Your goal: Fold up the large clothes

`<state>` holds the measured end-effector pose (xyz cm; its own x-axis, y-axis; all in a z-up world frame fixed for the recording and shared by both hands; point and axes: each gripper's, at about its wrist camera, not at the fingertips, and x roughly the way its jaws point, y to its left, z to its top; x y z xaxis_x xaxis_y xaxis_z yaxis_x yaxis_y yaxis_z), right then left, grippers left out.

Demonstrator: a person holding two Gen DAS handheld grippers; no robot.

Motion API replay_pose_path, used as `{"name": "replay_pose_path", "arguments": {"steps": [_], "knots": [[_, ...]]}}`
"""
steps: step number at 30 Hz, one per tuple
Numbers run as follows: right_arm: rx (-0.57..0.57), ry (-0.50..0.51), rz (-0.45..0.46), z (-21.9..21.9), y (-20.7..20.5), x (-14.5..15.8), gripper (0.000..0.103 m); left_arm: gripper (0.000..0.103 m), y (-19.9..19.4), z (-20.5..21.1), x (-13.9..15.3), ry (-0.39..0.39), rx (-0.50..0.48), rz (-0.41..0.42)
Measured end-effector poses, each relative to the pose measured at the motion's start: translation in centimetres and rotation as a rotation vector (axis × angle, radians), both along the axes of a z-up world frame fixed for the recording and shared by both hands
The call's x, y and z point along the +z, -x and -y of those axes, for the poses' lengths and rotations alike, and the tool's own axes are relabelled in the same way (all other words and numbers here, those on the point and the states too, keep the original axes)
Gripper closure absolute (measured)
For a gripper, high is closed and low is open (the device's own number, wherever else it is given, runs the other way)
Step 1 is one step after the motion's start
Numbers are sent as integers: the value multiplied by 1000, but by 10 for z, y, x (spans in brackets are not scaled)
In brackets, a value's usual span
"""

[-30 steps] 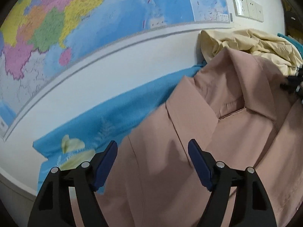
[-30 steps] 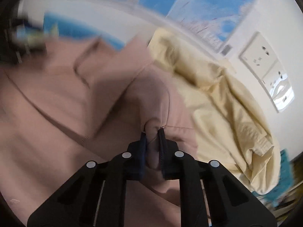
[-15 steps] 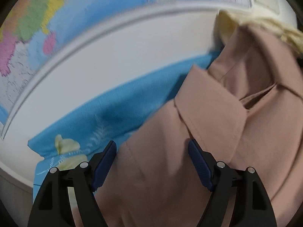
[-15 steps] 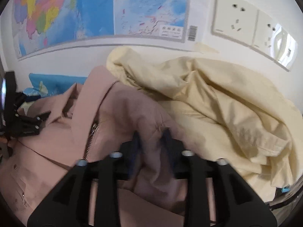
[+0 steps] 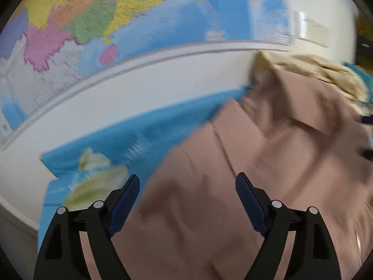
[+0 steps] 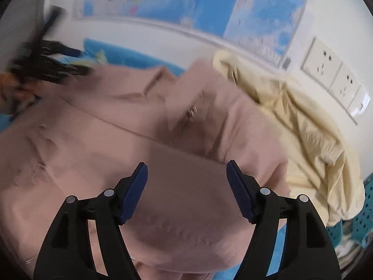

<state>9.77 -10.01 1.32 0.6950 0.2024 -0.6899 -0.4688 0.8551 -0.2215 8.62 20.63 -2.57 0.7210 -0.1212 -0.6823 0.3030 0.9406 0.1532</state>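
Both claws are spread and grip nothing: the left claw (image 5: 187, 186) and right claw (image 6: 186, 175) hover over the pink jacket (image 6: 112, 144), spread just ahead on the blue-covered surface (image 5: 130, 135) (probably for choosing a fold edge).

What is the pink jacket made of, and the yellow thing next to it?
The pink jacket looks like matte woven cloth, perhaps cotton: it creases softly, has stitched seams and a shiny metal-looking zipper. The yellow garment seems a thinner fabric, since it crumples into many small wrinkles. Blur hides the weave, so the exact fibre is a guess.
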Motion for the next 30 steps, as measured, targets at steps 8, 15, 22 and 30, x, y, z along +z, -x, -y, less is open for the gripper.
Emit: {"name": "replay_pose_path", "arguments": {"steps": [8,15,22,30], "knots": [[-121,-68,-76,37,-18,-24,29,34,54,16,-45,-47,-214,-157],[-164,-97,-105,44,-19,-36,29,99,37,28,-20,9,-158,-6],[-131,-119,-111,21,-16,-24,29,56,11,9,-21,-25,-26,-26],[146,-138,-113,-71,7,-4,22,31,95,-106,29,-40,214,180]]}}
